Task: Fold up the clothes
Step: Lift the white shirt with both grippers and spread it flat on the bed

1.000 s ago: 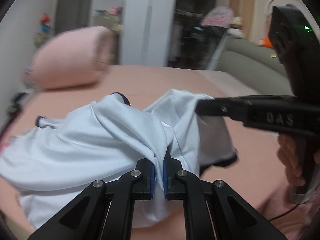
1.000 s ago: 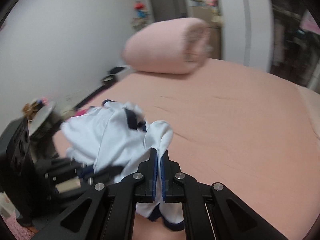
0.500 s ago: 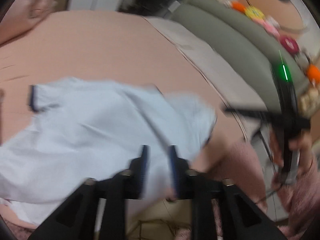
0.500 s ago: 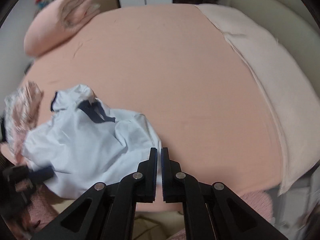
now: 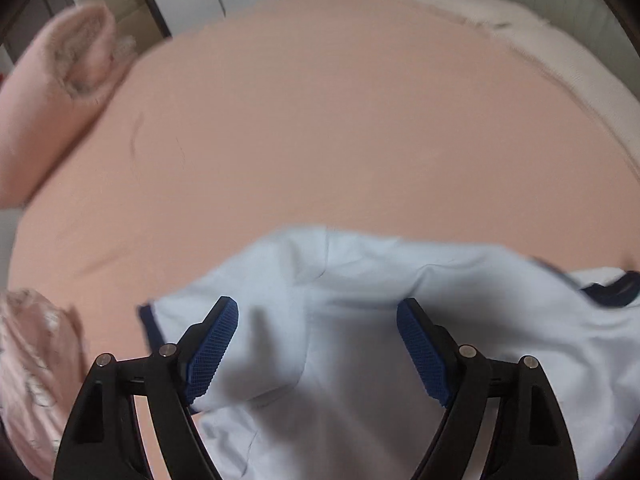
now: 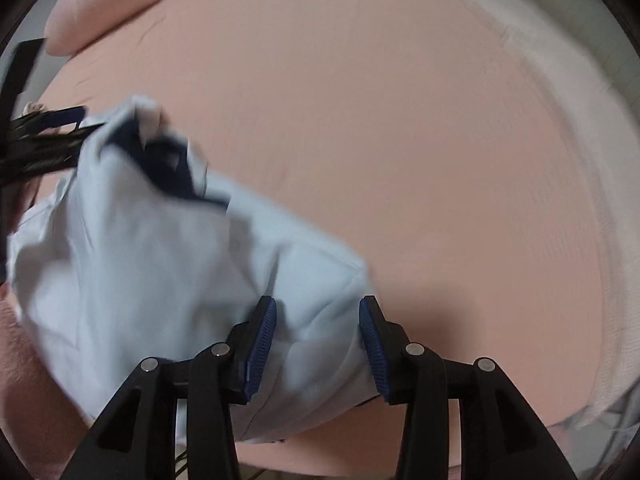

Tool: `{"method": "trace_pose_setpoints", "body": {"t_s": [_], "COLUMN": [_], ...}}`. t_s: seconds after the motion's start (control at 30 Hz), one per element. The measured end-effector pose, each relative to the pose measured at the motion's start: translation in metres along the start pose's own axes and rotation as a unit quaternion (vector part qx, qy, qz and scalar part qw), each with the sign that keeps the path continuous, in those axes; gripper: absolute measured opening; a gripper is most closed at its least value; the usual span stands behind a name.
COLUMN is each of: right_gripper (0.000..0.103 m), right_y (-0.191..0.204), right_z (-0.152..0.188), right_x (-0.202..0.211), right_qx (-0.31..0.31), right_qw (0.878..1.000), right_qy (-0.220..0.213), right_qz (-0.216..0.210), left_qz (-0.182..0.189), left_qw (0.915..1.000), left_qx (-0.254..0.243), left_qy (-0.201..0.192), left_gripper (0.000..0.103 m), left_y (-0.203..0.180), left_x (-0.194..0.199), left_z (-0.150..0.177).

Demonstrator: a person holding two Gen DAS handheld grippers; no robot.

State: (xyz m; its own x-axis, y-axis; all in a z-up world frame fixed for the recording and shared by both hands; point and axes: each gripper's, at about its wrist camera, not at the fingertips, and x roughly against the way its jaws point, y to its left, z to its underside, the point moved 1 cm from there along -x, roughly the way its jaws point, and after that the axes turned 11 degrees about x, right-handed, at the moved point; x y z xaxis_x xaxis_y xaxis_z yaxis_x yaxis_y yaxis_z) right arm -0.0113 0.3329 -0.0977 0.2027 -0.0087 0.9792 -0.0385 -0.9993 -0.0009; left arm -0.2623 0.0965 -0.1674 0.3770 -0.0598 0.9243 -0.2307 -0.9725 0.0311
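Bed [image 5: 340, 128]: broad, covered in a peach-pink sheet, fills nearly all of both wrist views and lies beyond and beneath both sets of jaws. A paler cream blanket [image 6: 560, 128] runs along its far right edge.

Rolled pink duvet [image 5: 52, 92]: sits at the bed's far left corner, well ahead of the jaws and off to their left.

White shirt [image 5: 360, 340]: pale, with navy trim [image 6: 168, 164] at collar and cuff, rumpled and lying on the near edge of the bed. Directly under and between both sets of jaws. In the right wrist view it spreads from the jaws away to the left; in the left wrist view it spreads from the jaws off to the right. Edges blurred by motion.

Pink patterned cloth [image 5: 28, 360]: bunched just left of the left jaws, at the frame's edge. Cannot tell what garment it is.

Left gripper [image 5: 318, 350]: pointing steeply down at the bed, jaws spread wide and opening; shirt fabric lies between the blue pads [image 5: 212, 352] but they do not press on it. Also seen as a dark blurred shape at the far left of the right wrist view.

Right gripper [image 6: 318, 346]: also pointing steeply down, jaws partly apart and opening, a fold of shirt between them, the pads clear of it.
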Motion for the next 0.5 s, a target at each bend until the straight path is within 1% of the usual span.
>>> {"method": "trace_pose_setpoints", "body": {"t_s": [0.03, 0.07, 0.1, 0.13, 0.17, 0.2, 0.3, 0.33, 0.4, 0.5], "right_gripper": [0.042, 0.043, 0.042, 0.029, 0.007, 0.007, 0.007, 0.006, 0.006, 0.005], "right_y": [0.002, 0.005, 0.009, 0.015, 0.021, 0.027, 0.039, 0.042, 0.042, 0.035], "right_z": [0.001, 0.002, 0.001, 0.000, -0.002, -0.004, -0.007, -0.008, -0.012, -0.022], "right_x": [-0.007, -0.011, -0.013, -0.011, -0.009, -0.005, 0.016, 0.030, 0.059, 0.108], "right_qx": [0.000, -0.001, 0.000, 0.001, 0.001, -0.001, -0.021, -0.027, -0.030, -0.052], "right_qw": [1.000, 1.000, 1.000, 1.000, 1.000, 1.000, 0.997, 0.996, 0.994, 0.987], "right_qy": [0.005, 0.003, 0.001, -0.003, -0.006, -0.010, -0.037, -0.058, -0.095, -0.153], "right_qz": [-0.007, -0.006, -0.006, -0.007, -0.014, -0.029, -0.064, -0.061, -0.036, -0.019], "left_qz": [0.012, 0.028, 0.043, 0.052, 0.059, 0.071, 0.101, 0.107, 0.116, 0.129], "left_qw": [0.9999, 0.9994, 0.9986, 0.9980, 0.9976, 0.9966, 0.9919, 0.9900, 0.9850, 0.9746], "left_qx": [0.009, 0.019, 0.029, 0.035, 0.037, 0.042, 0.067, 0.076, 0.094, 0.116], "left_qy": [0.003, 0.002, 0.000, -0.001, -0.002, 0.000, -0.036, -0.052, -0.087, -0.141], "left_gripper": [0.080, 0.063, 0.045, 0.033, 0.005, 0.006, 0.006, 0.006, 0.006, 0.006], "left_y": [-0.001, -0.002, -0.003, -0.004, -0.006, -0.008, 0.000, 0.005, 0.017, 0.042], "left_x": [-0.004, -0.005, -0.007, -0.003, 0.003, 0.010, 0.051, 0.067, 0.102, 0.157], "left_z": [0.005, 0.011, 0.017, 0.021, 0.024, 0.029, 0.043, 0.047, 0.052, 0.049]}}
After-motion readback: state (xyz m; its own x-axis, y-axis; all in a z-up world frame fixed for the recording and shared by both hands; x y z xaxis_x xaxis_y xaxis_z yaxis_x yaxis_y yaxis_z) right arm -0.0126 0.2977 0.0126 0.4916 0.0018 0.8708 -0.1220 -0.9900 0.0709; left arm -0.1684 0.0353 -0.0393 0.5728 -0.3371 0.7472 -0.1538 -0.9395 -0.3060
